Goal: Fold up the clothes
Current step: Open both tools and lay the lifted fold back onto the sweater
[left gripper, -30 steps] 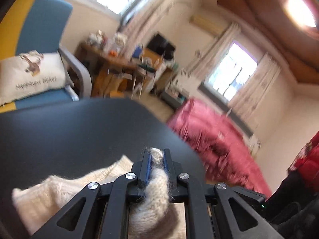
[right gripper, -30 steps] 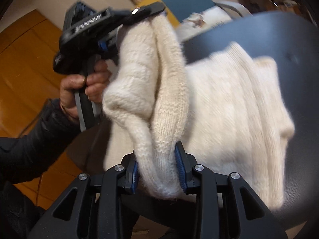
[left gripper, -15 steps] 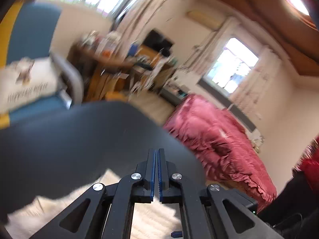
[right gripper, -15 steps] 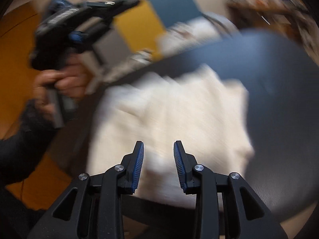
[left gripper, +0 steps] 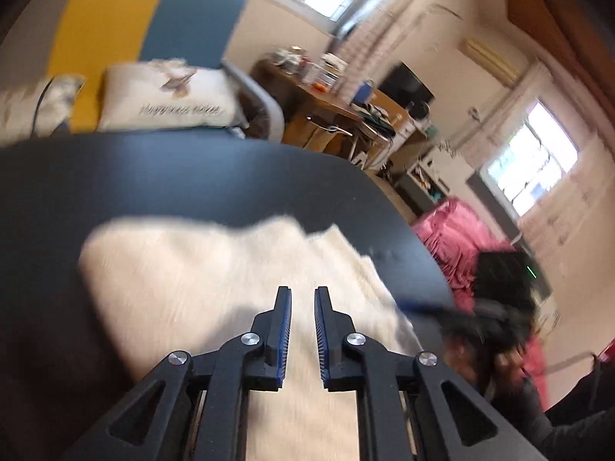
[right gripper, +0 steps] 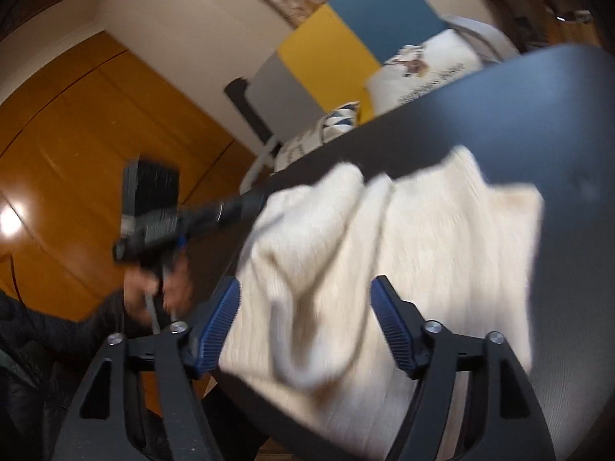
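A cream knitted sweater (left gripper: pixel 215 269) lies folded over on the dark round table (left gripper: pixel 192 176). My left gripper (left gripper: pixel 301 296) hovers low over the sweater's near part, jaws opening with only a narrow gap and nothing between them. In the right wrist view the sweater (right gripper: pixel 423 249) spreads across the table (right gripper: pixel 538 115) with a loose fold in front. My right gripper (right gripper: pixel 305 284) is above that fold, jaws opening wide, pads pressing on nothing. The left gripper (right gripper: pixel 253 201), held by a hand, reaches the sweater's left edge there. Both views are motion-blurred.
A blue and yellow armchair (left gripper: pixel 153 19) with a printed white cushion (left gripper: pixel 169 103) stands behind the table. A cluttered wooden desk (left gripper: pixel 326 100) and a pink bed cover (left gripper: pixel 461 238) lie beyond the table's right edge. Orange wooden panels (right gripper: pixel 77 153) are on the left side.
Both grippers let go of the raised sweater fold, which dropped flat onto the table. The left gripper shut empty, sank toward the sweater and parted slightly. The right gripper's jaws spread wide.
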The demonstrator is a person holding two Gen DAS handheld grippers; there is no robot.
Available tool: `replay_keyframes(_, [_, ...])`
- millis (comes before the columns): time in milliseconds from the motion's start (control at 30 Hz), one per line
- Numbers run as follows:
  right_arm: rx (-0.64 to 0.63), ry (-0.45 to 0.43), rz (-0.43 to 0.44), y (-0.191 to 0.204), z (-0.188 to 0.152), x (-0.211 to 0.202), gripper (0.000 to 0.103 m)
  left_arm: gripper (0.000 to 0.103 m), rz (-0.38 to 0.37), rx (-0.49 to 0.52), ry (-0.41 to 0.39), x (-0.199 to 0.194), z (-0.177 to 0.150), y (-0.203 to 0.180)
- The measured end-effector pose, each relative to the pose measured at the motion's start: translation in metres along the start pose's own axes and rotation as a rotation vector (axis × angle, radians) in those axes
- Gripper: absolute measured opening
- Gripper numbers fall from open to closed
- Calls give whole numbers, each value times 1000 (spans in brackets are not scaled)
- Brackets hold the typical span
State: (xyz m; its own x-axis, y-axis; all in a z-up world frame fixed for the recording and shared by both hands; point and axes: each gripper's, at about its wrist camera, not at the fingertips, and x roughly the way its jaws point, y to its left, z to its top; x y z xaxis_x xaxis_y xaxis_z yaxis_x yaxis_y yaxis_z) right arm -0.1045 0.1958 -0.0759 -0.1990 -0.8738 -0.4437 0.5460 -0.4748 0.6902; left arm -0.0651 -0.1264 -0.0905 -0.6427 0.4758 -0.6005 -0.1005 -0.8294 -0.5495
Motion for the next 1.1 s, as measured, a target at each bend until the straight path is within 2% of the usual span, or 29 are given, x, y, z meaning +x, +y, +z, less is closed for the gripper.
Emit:
replay_keyframes(67, [-2,46,23,-14,19,24,81,11,0,-21,2,-6,-22,8])
replay_keyframes(100, [1,81,23,-14,16,23,81,11,3,-12,12,-6,-31,10])
replay_keyframes(133, [5,118,20,-12,10,20,81,11,5,3,23,-5,-38,10])
replay_keyframes(200, [9,164,13,-21,18,41,81,11,2,47,40,-4,-49,6])
replay_keyframes(267, [28,209,56,-22,22,57,81,11,25,101,60,-1,-55,4])
replay_keyframes(333, [-4,232,36,-11,22,69,81,11,33,133,87,1,-57,7])
replay_keyframes(400, [-42,252,9,1,21,80,66,11,41,154,115,-1,-57,13])
replay_keyframes(433, [-49,270,8,9,16,85,47,11,46,160,129,-3,-57,16])
replay_keyframes(467, [-54,281,1,23,5,80,34,11,52,169,143,-5,-57,20])
replay_keyframes(533, [-46,293,-3,37,-14,85,30,11,83,207,164,-11,-60,24])
replay_keyframes(600, [-10,275,12,46,-32,84,30,11,115,241,180,-19,-62,27])
replay_keyframes(667, [14,236,-9,53,-47,79,30,11,107,239,168,-29,-56,25])
replay_keyframes(733, [37,197,-35,57,-57,71,33,15,85,245,147,-39,-45,18])
replay_keyframes(800, [75,154,-27,56,-64,61,37,24,83,330,135,-42,-25,0])
replay_keyframes(867, [123,113,11,52,-71,48,67,27,65,402,153,-38,-1,-17])
replay_keyframes(967, [171,55,53,44,-83,29,81,33,66,502,257,-8,33,-39])
replay_keyframes(1033, [210,42,103,34,-95,22,82,33,74,605,363,20,50,-55])
replay_keyframes(1100, [226,20,144,29,-102,18,82,33,32,686,462,44,60,-68])
